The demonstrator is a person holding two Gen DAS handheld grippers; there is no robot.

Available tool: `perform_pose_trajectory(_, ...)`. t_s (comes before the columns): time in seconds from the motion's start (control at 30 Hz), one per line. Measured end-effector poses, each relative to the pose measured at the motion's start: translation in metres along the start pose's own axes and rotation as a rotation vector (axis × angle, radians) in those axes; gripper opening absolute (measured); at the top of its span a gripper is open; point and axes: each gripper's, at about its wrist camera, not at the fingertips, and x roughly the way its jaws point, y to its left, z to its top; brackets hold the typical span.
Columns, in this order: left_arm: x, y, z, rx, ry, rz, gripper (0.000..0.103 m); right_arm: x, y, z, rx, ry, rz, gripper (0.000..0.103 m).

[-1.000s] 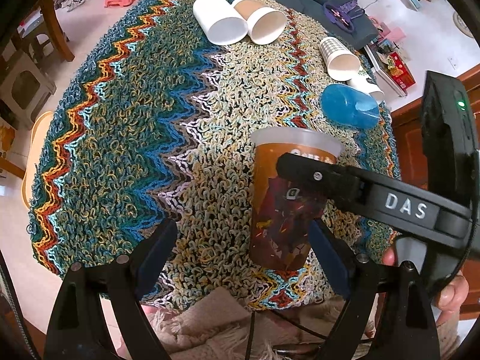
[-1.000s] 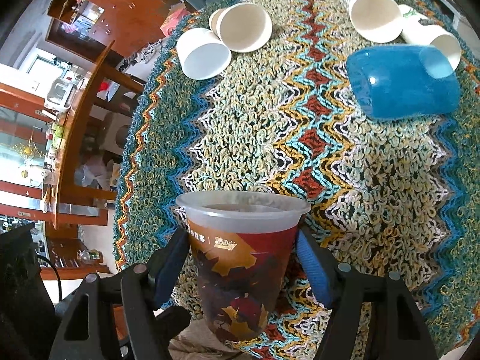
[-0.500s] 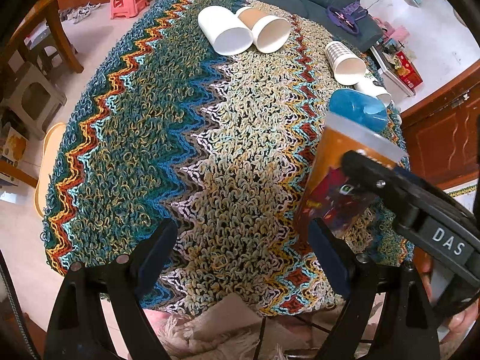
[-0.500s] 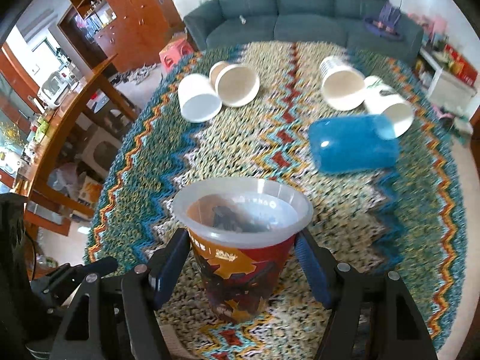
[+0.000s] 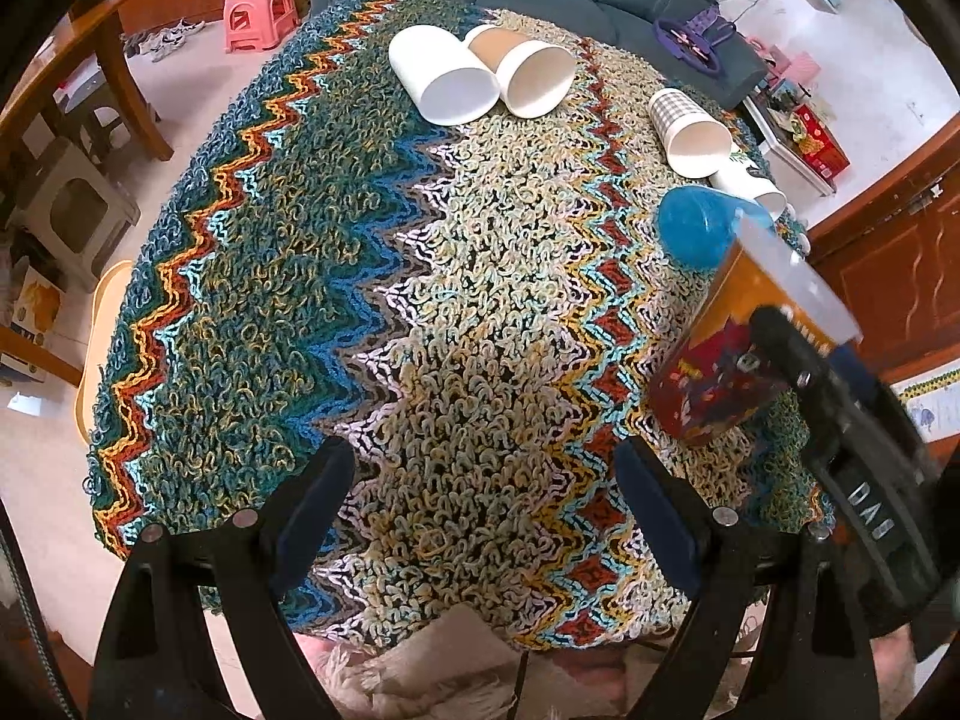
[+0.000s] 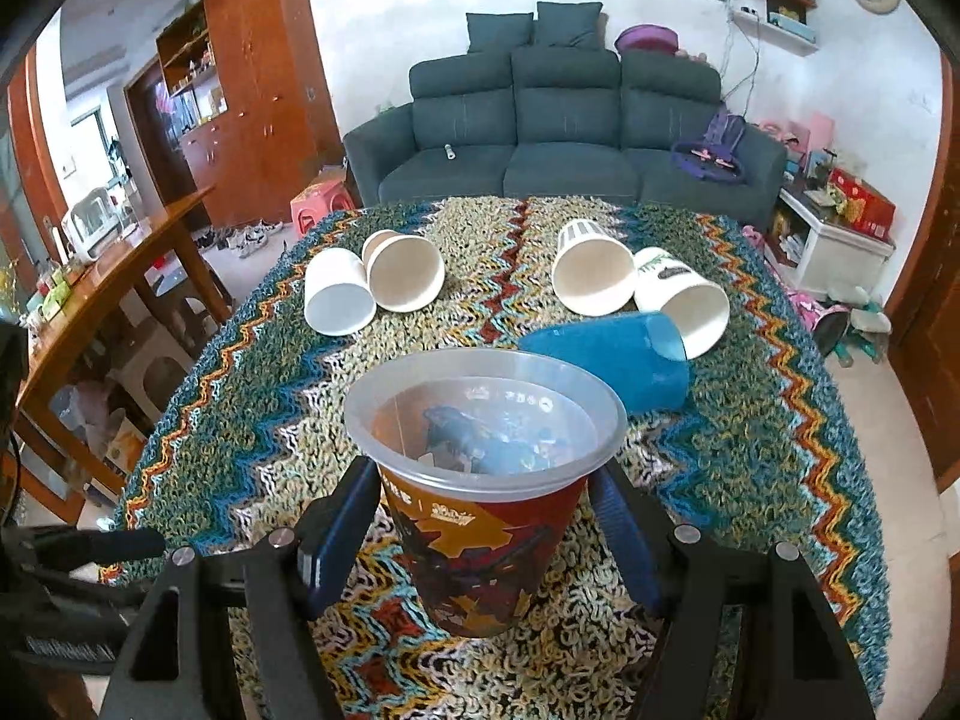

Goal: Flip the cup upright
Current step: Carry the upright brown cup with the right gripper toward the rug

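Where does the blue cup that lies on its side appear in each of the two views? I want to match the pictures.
Left wrist view: the blue cup is at the right, above the middle, just behind the printed cup held in the right gripper.
Right wrist view: the blue cup is right of centre, just behind the printed cup's rim.
Shared landmark: the checked paper cup lying beyond the blue cup.

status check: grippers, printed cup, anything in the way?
Left gripper open, empty. Right gripper around printed cup, upright. Blue cup on its side just behind.
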Motion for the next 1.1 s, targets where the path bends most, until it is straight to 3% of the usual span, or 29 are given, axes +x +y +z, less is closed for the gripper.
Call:
perform_pose_trajectory(0.23, -0.002, -0.003, 0.002, -0.004, -0.033, 0.008, 0.091, -0.007, -0.005, -0.012, -0.002, -0.005, 0.019, 0.072)
perform_pose_trajectory(0.57, -0.008, -0.014, 0.003, 0.025, -0.082, 0.021, 0.091, -0.024, 0.006, -0.039, -0.133, 0.018, 0.041, 0.072)
perform_pose_trajectory(1.1, -0.019, -0.024, -0.004, 0.043, -0.116, 0.032, 0.091, -0.041, -0.003, -0.042, -0.118, -0.015, 0.053, 0.081)
